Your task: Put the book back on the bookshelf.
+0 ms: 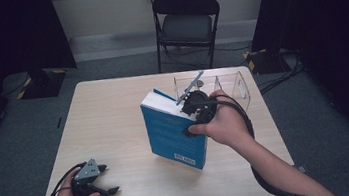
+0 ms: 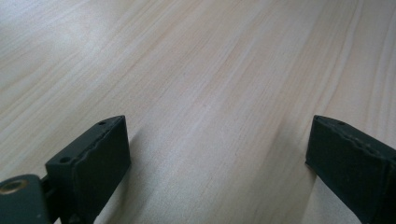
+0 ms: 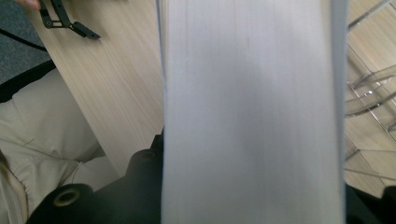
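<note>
Now R gripper (image 1: 194, 118) fingers pinch blue book (image 1: 174, 133), lifted upright mid-desk (image 1: 108, 111), not yet in clear rack (image 1: 226, 84) at far-right corner; L gripper (image 1: 104, 191) fingers spread, idle.

Book (image 1: 174, 133) before rack (image 1: 233, 83); on table (image 1: 109, 116)

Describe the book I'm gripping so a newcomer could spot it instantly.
Start at the light wooden table and look toward its right half, in front of the clear plastic rack. There the right gripper is closed on a thick book standing tilted on its lower edge. Its blue cover and white page block set it apart.
</note>
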{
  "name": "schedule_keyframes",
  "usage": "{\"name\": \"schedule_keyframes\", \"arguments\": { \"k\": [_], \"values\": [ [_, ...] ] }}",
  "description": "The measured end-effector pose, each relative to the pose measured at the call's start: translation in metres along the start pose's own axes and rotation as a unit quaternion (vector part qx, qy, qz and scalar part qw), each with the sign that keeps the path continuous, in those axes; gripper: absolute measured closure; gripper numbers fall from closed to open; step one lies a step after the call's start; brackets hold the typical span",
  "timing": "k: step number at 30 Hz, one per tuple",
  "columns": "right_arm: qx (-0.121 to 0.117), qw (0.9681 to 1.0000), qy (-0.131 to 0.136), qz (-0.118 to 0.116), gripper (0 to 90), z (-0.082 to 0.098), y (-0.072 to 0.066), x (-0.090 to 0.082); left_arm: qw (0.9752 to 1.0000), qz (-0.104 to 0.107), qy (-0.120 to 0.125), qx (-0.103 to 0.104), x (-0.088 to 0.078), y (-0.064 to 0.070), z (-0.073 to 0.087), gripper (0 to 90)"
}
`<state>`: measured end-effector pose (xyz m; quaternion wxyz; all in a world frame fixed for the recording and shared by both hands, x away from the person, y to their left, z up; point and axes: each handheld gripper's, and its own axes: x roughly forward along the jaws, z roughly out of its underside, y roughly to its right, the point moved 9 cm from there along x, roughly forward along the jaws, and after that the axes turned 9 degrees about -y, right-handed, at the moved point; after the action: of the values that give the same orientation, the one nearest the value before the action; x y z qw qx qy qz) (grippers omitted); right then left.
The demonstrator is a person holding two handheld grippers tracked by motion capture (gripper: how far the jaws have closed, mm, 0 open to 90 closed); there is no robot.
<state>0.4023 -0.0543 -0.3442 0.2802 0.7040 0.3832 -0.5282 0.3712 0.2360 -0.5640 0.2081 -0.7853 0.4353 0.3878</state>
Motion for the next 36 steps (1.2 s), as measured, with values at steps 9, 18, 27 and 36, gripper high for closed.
{"name": "schedule_keyframes", "arguments": {
  "k": [9,18,27,36],
  "values": [
    [0.023,0.9997,0.001,0.006,61.9,0.013,0.011,-0.007,1.0000,0.000,0.000,0.000,0.000,0.000,0.000,5.8],
    [0.037,0.9993,0.000,0.009,62.0,0.025,0.022,-0.012,1.0000,0.000,0.000,0.000,0.000,0.000,0.000,5.8],
    [0.061,0.9980,0.005,0.014,61.9,0.043,0.033,-0.015,1.0000,0.000,0.000,0.000,0.000,0.000,0.000,5.8],
    [0.087,0.9960,0.002,0.018,62.0,0.062,0.044,-0.011,1.0000,0.001,0.000,-0.002,0.000,0.000,0.000,5.8]
  ]
}}
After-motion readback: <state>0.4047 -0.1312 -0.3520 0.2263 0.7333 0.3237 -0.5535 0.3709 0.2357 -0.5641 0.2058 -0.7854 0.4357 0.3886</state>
